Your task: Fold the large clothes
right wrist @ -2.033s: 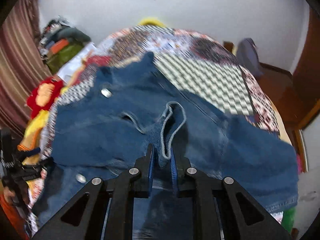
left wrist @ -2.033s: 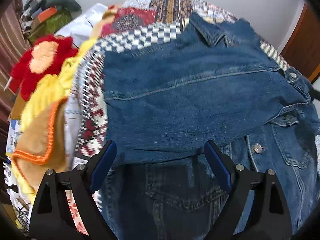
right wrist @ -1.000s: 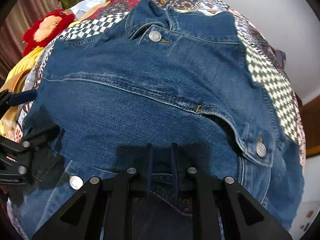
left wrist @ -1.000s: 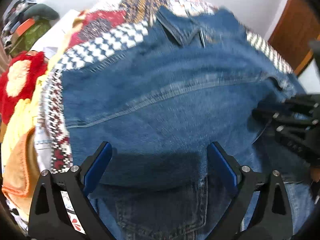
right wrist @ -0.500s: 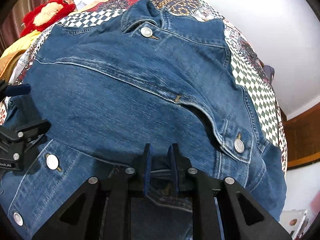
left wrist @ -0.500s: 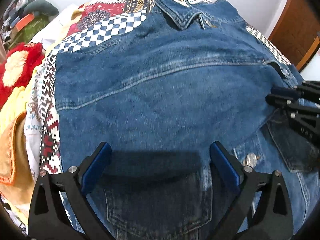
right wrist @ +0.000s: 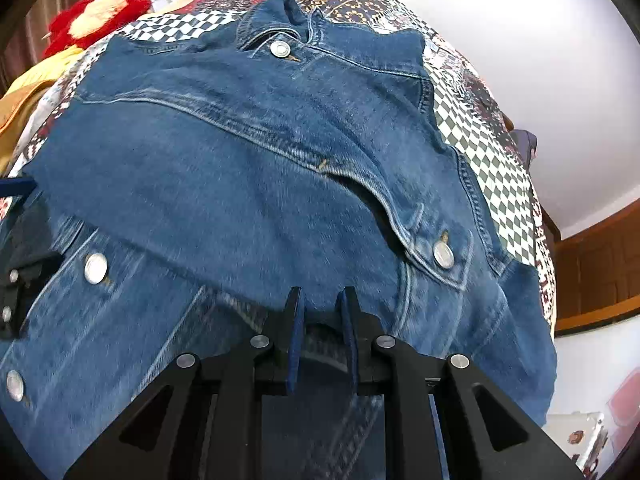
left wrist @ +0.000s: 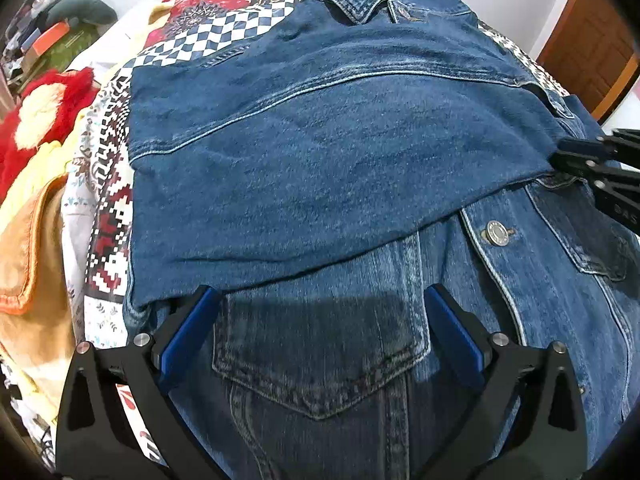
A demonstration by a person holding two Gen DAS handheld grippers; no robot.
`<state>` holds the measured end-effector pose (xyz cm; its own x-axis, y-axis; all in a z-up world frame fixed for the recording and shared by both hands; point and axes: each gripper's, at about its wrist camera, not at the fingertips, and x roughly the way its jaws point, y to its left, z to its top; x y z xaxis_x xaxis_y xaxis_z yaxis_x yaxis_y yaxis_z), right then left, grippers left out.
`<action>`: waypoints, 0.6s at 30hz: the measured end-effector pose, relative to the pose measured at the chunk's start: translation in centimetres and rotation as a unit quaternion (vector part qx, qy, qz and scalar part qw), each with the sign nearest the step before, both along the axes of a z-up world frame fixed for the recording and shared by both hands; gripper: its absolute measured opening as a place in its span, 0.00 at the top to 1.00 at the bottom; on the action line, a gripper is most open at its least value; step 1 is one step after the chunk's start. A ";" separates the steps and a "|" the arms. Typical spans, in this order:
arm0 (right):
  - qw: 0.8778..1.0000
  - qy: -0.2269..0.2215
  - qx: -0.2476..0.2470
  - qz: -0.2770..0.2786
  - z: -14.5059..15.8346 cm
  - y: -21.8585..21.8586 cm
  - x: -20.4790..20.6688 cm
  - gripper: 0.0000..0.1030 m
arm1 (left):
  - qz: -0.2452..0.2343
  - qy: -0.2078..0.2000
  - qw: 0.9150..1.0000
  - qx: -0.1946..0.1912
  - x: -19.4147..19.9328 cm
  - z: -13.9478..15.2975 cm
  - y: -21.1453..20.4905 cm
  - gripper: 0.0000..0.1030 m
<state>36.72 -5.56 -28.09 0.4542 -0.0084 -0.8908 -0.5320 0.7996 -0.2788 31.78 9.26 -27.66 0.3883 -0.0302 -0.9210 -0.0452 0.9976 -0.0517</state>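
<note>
Between our right gripper's [right wrist: 320, 300] blue pads a fold of denim is pinched: jaws nearly together, clamped on the near edge of the turned-over panel of the denim jacket [right wrist: 248, 184]. In the left wrist view the same gripper [left wrist: 560, 158] bites that panel's right corner. Our left gripper [left wrist: 316, 312] stands with jaws wide apart, nothing between them, poised over the chest pocket [left wrist: 320, 356] just below the panel's free left corner. Those jaws have just been opening the last little way.

Outward: the jacket lies spread on the patchwork quilt [left wrist: 224, 28] covering the bed, collar [right wrist: 276, 28] toward the far end, one panel already folded across the front, metal buttons [right wrist: 443, 254] showing. To the left of the quilt, a red plush toy [left wrist: 44, 112] and a yellow-and-tan blanket [left wrist: 36, 240], well clear of the work.

Handling, as we judge it: thick denim, heavy for cloth, stiffish, holds a crease and drapes slowly. Not slippery, not fragile. Seams and hems are bulky and give the pads a sure bite; flat single layers are harder to pick up off the layer beneath. Best hold for the left looks to be the panel's hemmed corner beside the pocket, matching the right's grip so the edge lifts evenly. Risk: grabbing both layers together.
</note>
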 end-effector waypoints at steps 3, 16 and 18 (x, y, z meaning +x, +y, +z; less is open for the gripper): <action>1.000 0.016 0.007 0.008 1.0 -1.2 -1.6 0.87 | 0.002 0.004 1.000 0.006 -0.1 0.2 0.0 0.00; 0.999 0.028 -0.009 -0.045 -1.3 -8.9 -4.6 0.87 | -0.033 -0.006 0.997 0.064 -0.5 2.4 -2.4 0.00; 0.999 0.022 0.003 -0.048 -1.4 -10.2 -5.2 0.86 | -0.043 -0.009 0.996 0.078 -0.4 2.6 -3.2 0.00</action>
